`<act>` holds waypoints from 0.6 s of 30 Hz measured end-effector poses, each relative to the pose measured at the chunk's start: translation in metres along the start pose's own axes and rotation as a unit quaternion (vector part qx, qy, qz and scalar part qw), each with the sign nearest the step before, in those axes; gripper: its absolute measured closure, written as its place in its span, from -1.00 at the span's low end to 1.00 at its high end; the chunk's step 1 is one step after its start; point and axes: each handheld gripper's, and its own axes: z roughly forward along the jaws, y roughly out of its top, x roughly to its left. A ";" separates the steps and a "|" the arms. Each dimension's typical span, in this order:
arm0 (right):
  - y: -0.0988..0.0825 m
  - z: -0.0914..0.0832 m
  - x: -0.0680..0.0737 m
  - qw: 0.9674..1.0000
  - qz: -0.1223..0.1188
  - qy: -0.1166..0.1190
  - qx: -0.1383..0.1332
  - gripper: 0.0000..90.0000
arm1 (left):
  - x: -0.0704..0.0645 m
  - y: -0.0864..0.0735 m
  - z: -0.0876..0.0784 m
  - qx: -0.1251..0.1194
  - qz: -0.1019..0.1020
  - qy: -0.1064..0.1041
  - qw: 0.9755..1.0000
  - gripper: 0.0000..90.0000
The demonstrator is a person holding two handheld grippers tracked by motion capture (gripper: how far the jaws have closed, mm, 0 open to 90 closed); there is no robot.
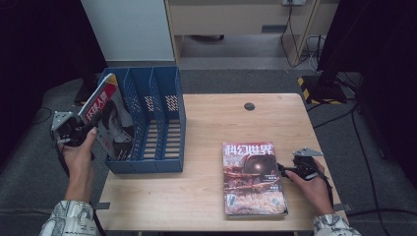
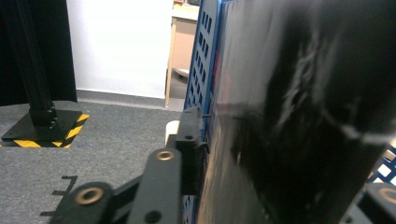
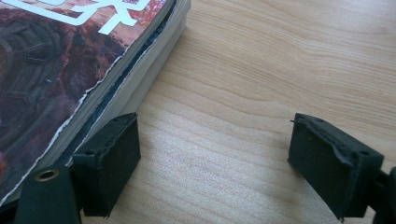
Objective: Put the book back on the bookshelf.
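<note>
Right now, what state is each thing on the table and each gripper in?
Blue plastic three-slot file rack: upright at the table's left edge.
Red-and-white magazine: leaning tilted in the leftmost slot, partly sticking out.
Stack of magazines with a reddish sci-fi cover: lying flat, closed.
Left gripper: at the tilted magazine; grip unclear.
Right gripper: open, nothing between its pads, beside the stack.
Wooden table: bare between rack and stack.
</note>
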 end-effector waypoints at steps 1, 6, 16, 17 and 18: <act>0.000 0.000 0.000 1.000 0.000 -0.001 0.000 -0.63 | 0.000 0.000 -0.001 -0.001 -0.001 0.001 1.000 0.43; 0.000 0.000 0.000 1.000 0.001 -0.001 0.000 -0.63 | -0.001 -0.002 -0.004 0.003 0.005 -0.003 1.000 0.20; 0.000 0.000 0.001 1.000 0.003 -0.001 -0.001 -0.63 | -0.006 -0.010 -0.011 0.006 0.022 -0.010 1.000 -0.21; 0.000 0.000 0.001 1.000 0.002 -0.001 0.000 -0.63 | -0.006 -0.011 -0.012 0.007 0.022 -0.011 1.000 -0.23; -0.001 0.000 0.001 1.000 0.002 -0.001 0.000 -0.63 | -0.006 -0.012 -0.013 0.008 0.021 -0.011 1.000 -0.24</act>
